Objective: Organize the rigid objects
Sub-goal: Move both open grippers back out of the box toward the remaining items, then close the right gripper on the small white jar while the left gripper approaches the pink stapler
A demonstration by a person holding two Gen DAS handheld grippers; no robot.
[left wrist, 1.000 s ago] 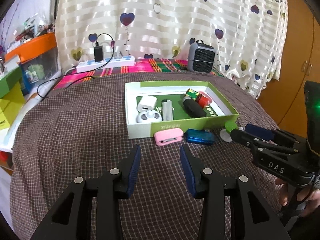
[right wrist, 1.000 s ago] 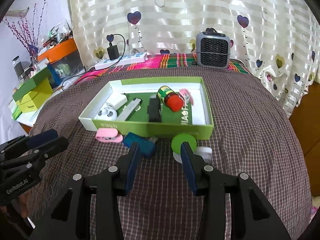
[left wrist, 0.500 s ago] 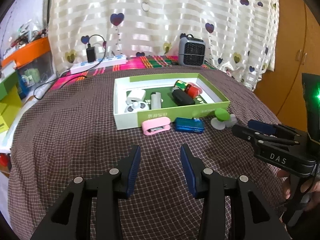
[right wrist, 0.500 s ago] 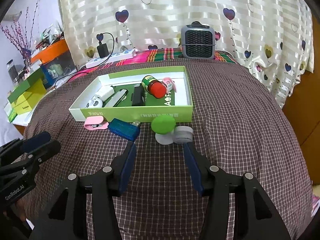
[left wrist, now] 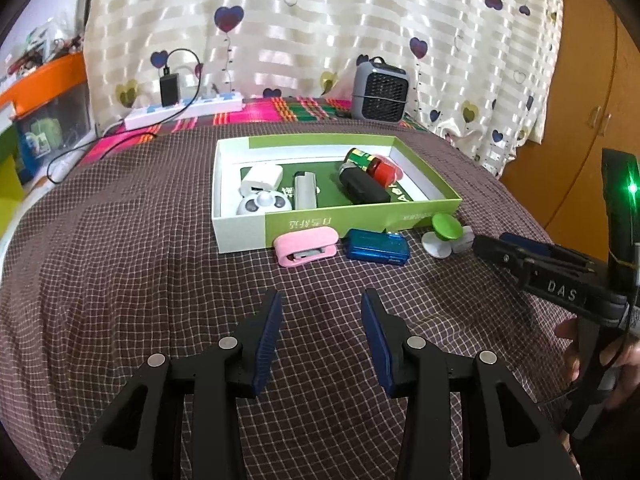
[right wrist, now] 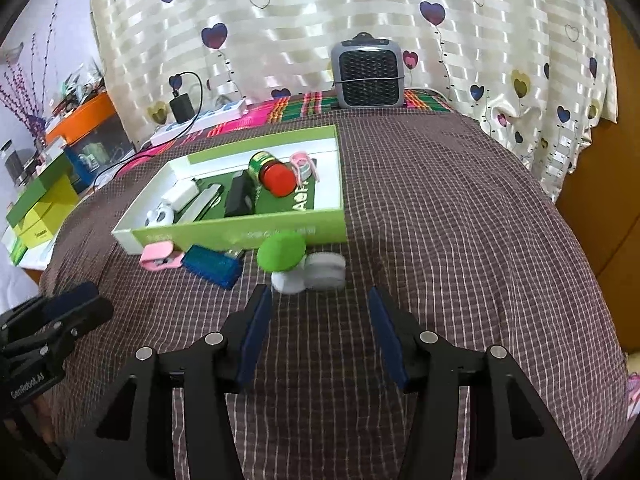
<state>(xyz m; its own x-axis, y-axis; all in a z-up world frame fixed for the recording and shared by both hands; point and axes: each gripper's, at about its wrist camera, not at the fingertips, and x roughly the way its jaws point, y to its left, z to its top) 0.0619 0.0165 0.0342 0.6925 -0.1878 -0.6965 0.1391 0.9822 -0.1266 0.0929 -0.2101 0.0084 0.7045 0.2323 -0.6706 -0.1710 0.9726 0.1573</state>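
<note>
A green-and-white box (left wrist: 240,236) lies on the checked brown cloth and holds a red-capped green bottle (left wrist: 372,162), a black block, a silver lighter and white pieces. In front of it lie a pink stapler (left wrist: 306,246), a clear blue case (left wrist: 376,246) and a green-topped white piece (right wrist: 280,252) with a grey ring (right wrist: 324,270). My left gripper (left wrist: 321,296) is open and empty, short of the stapler and the case. My right gripper (right wrist: 318,292) is open, its tips just short of the green-topped piece, with nothing between them.
A grey fan heater (left wrist: 380,92) and a white power strip (left wrist: 184,108) stand at the back by the heart-print curtain. Boxes and an orange-lidded bin (left wrist: 44,96) are off to the left. A wooden cupboard (left wrist: 580,120) is to the right. A hand (left wrist: 624,360) holds the right gripper.
My right gripper's jaws have widened and it has come closer to the green-topped piece, rolling a little. The left gripper has stayed about where it was, jaws unchanged.
</note>
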